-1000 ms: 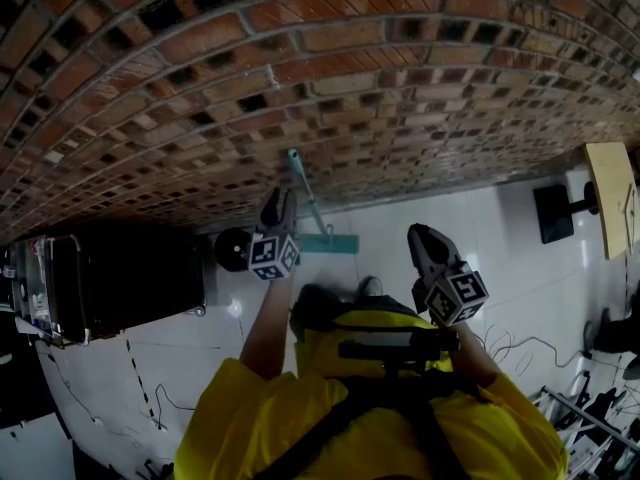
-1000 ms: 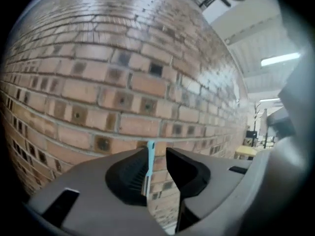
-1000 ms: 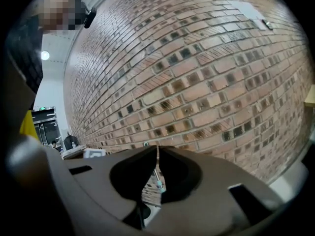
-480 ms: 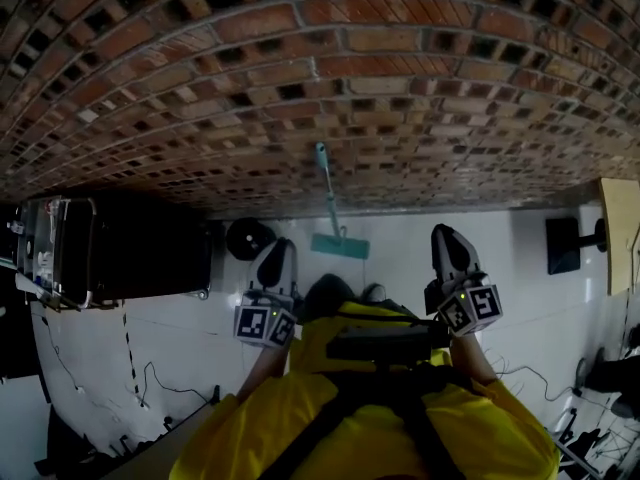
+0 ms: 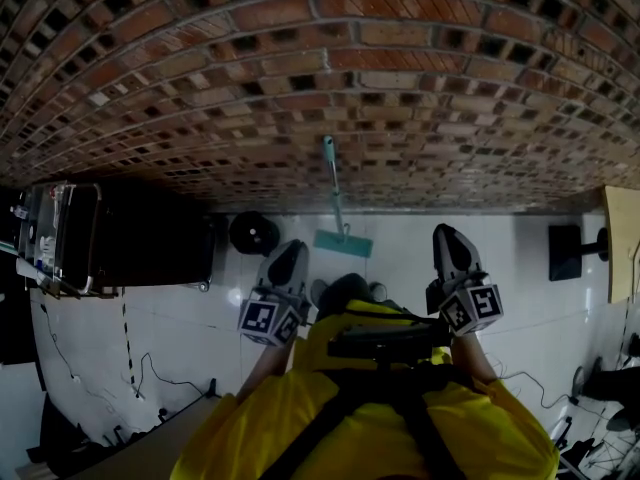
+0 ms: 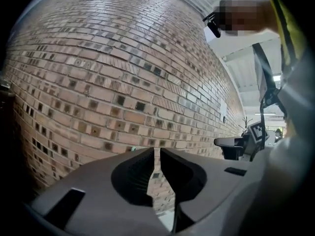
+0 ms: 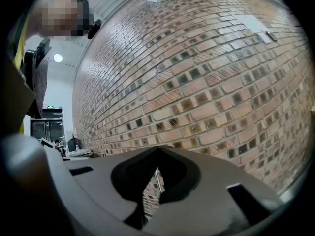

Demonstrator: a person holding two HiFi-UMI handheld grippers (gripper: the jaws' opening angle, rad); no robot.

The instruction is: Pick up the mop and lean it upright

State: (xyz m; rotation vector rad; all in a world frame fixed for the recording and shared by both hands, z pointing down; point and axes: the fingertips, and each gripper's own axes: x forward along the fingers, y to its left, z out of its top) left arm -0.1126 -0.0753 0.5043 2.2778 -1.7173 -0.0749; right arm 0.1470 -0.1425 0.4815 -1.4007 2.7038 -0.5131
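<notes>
The mop [image 5: 334,193] stands upright with its teal handle leaning on the brick wall [image 5: 350,68]. Its teal head [image 5: 343,243] rests on the white floor at the wall's foot. My left gripper [image 5: 293,250] hangs near my body, below and left of the mop head and apart from it. In the left gripper view that gripper [image 6: 156,151] shows only a narrow slit between its jaws, with nothing in it. My right gripper [image 5: 447,234] is held to the right of the mop, also clear of it. In the right gripper view its tips [image 7: 157,149] meet and hold nothing.
A black round object [image 5: 254,233] lies on the floor just left of the mop head. A black cabinet [image 5: 150,248] stands further left. A black stand [image 5: 565,248] and a wooden tabletop [image 5: 622,238] are at the right. Cables trail over the floor [image 5: 180,318].
My left gripper has drawn back from the mop handle toward my body, and its jaws have narrowed. The mop stays leaning on the wall. My right gripper has barely moved.
</notes>
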